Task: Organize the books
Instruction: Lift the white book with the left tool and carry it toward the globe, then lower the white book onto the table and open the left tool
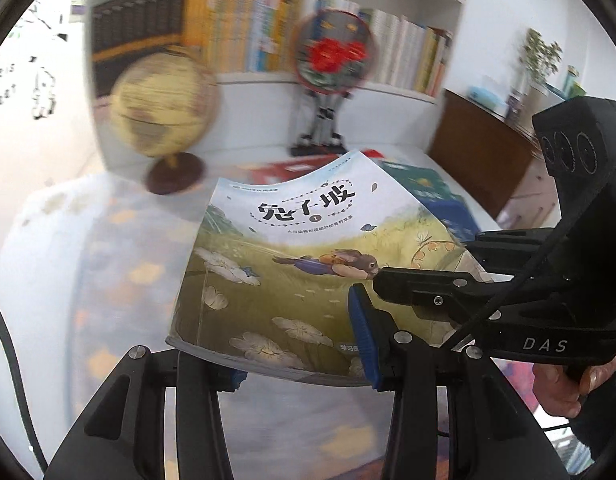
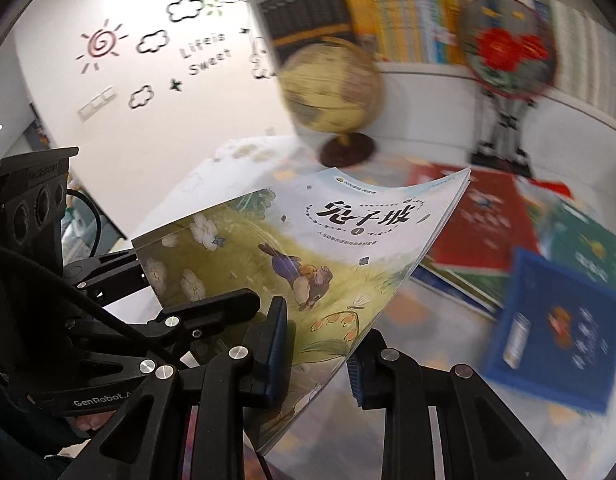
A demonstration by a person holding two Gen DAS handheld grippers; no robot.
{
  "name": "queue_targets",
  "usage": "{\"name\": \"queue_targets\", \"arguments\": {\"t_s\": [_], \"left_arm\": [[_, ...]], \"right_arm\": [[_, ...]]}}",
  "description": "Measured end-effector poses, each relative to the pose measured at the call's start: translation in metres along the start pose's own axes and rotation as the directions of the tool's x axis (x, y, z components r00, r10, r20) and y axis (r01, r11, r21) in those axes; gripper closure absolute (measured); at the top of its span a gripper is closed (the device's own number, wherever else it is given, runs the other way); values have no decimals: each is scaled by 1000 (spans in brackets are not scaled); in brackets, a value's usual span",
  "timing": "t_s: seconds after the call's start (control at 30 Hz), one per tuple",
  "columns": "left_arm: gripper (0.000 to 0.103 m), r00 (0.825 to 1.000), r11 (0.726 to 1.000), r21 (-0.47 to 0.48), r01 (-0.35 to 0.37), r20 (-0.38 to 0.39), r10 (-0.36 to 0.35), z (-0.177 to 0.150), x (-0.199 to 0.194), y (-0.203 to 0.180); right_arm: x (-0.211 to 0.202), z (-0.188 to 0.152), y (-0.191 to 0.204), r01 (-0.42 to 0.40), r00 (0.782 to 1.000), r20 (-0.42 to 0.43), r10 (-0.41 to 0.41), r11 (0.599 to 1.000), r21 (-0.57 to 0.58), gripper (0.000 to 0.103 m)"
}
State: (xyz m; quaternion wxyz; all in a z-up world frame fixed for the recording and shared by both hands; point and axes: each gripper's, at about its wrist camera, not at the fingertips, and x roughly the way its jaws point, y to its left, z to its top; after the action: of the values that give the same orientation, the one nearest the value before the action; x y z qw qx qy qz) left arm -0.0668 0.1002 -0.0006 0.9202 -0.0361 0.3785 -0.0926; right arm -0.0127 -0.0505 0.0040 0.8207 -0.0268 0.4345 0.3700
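Observation:
A thin picture book [image 1: 299,264] with a running rabbit on its cover hangs in the air over the table, its cover bowed. My left gripper [image 1: 299,360] is shut on its near edge, one blue pad [image 1: 364,336] on the cover and the other finger under it. My right gripper [image 1: 424,258] comes in from the right and clamps the book's side edge. In the right wrist view the same book [image 2: 308,248] sits between the right gripper's [image 2: 316,360] pads, and the left gripper [image 2: 195,280] holds its left corner.
Red [image 2: 480,224], green [image 2: 580,248] and blue [image 2: 556,324] books lie on the patterned tablecloth [image 1: 127,264]. Behind them stand a globe [image 1: 159,104] and a round red-flower ornament on a stand [image 1: 332,56]. Bookshelves [image 1: 235,24] fill the back, with a wooden cabinet [image 1: 480,152] to the right. A hand [image 1: 560,384] grips the right tool.

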Motion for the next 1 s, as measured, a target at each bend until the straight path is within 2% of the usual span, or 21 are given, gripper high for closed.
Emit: {"name": "queue_targets", "arguments": {"t_s": [0.13, 0.27, 0.5, 0.7, 0.8, 0.87, 0.93, 1.0], "left_arm": [[63, 999, 998, -45, -43, 26, 45, 0, -12, 49], [63, 997, 992, -104, -71, 35, 75, -2, -9, 93], [63, 996, 977, -196, -82, 13, 86, -12, 23, 140], [63, 995, 965, -245, -96, -36, 90, -24, 56, 167], [63, 994, 958, -270, -97, -77, 79, -34, 72, 176], [59, 992, 953, -286, -104, -102, 77, -43, 80, 181], [52, 988, 946, -307, -105, -144, 63, -51, 88, 184], [51, 983, 935, -340, -100, -179, 41, -61, 93, 187]], "right_arm": [[34, 30, 35, -42, 999, -6, 42, 998, -51, 77], [71, 55, 60, -71, 997, -27, 69, 995, -76, 77], [138, 78, 63, -92, 990, -113, 85, 994, -59, 76], [189, 81, 51, -100, 979, -182, 93, 995, -29, 76], [212, 77, 49, -79, 974, -215, 70, 996, -32, 76], [223, 72, 47, -64, 972, -226, 57, 998, -24, 76], [231, 65, 44, -52, 969, -242, 50, 999, -4, 76], [236, 54, 38, -38, 965, -261, 41, 999, 17, 75]]}}
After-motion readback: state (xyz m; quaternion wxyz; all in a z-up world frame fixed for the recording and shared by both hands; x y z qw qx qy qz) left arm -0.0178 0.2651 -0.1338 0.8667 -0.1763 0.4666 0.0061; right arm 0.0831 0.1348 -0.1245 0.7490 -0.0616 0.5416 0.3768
